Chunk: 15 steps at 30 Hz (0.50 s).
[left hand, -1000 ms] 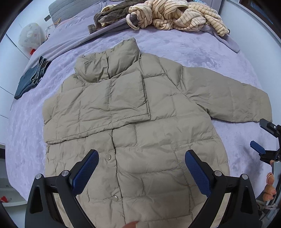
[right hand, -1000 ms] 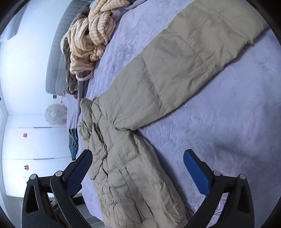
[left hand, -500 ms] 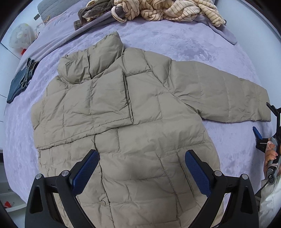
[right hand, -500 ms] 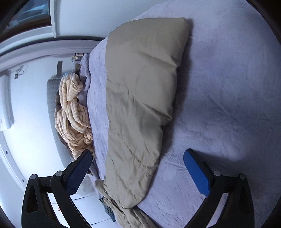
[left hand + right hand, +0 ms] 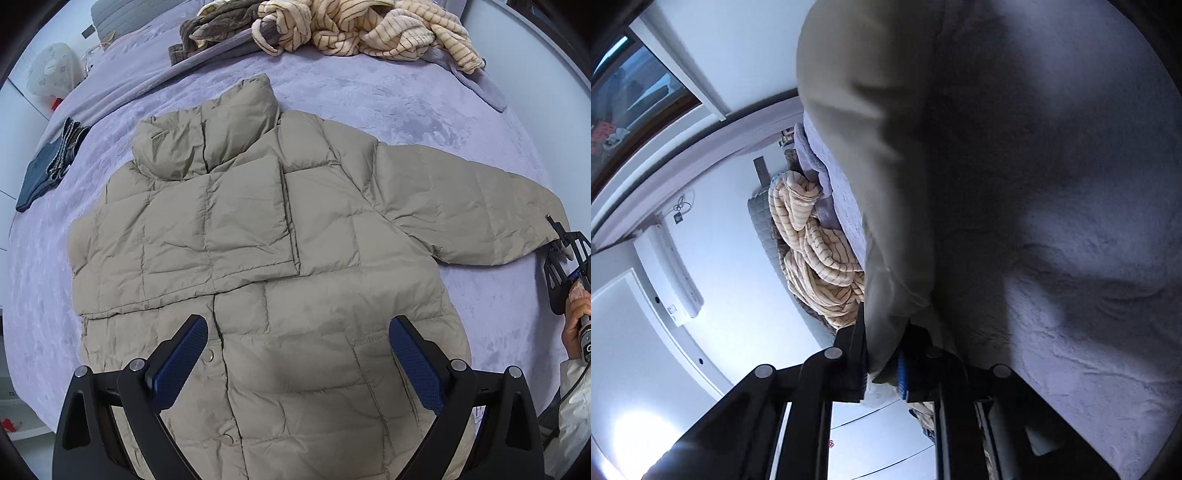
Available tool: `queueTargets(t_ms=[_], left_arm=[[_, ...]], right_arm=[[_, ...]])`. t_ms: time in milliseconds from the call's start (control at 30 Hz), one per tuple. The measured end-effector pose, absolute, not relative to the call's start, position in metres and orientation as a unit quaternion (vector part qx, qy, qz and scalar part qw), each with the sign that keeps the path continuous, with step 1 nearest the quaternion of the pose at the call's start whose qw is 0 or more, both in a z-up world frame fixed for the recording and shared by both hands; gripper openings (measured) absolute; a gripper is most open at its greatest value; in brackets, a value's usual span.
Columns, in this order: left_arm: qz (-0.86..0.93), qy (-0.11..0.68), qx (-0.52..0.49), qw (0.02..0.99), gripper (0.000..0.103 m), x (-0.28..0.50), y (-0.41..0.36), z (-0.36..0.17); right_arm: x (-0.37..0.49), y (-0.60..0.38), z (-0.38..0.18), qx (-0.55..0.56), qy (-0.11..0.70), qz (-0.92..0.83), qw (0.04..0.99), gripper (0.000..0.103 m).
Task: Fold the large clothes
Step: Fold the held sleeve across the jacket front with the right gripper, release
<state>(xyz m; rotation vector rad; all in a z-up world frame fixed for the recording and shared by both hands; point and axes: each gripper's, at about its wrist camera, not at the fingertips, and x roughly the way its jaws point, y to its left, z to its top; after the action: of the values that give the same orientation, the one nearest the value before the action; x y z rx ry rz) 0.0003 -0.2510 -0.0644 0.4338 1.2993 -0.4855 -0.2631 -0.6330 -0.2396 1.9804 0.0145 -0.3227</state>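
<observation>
A beige puffer jacket [image 5: 266,258] lies flat on the lilac bed cover [image 5: 388,99], collar away from me. Its left sleeve is folded across the chest. Its right sleeve [image 5: 472,210] stretches out to the right. My left gripper [image 5: 295,354] is open and empty above the jacket's lower front. My right gripper [image 5: 882,365] is shut on the cuff of the right sleeve [image 5: 871,192]; it also shows at the right edge of the left wrist view [image 5: 561,254], at the sleeve's end.
A heap of striped cream and brown clothes [image 5: 351,29] lies at the head of the bed; it shows in the right wrist view too [image 5: 812,251]. Dark jeans [image 5: 48,166] lie at the bed's left edge. A white cabinet is left of the bed.
My right gripper moved onto the sleeve's cuff and shut on it. The left gripper shifted a little over the jacket and stays open.
</observation>
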Motion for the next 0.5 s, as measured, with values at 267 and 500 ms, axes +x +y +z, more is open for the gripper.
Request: queueTargets(t_ms=[267, 500], left_arm=[[-0.197, 0.583, 0.165, 0.771, 0.099, 0.029, -0.201, -0.061], [-0.191, 0.571, 0.134, 0.787, 0.099, 0.061, -0.15, -0.062]], right_arm=[[-0.209, -0.623, -0.176, 0.78, 0.011, -0.049, 0.624, 0.01], [-0.11, -0.567, -0.092, 0.671, 0.115, 0.023, 0.732, 0.01]])
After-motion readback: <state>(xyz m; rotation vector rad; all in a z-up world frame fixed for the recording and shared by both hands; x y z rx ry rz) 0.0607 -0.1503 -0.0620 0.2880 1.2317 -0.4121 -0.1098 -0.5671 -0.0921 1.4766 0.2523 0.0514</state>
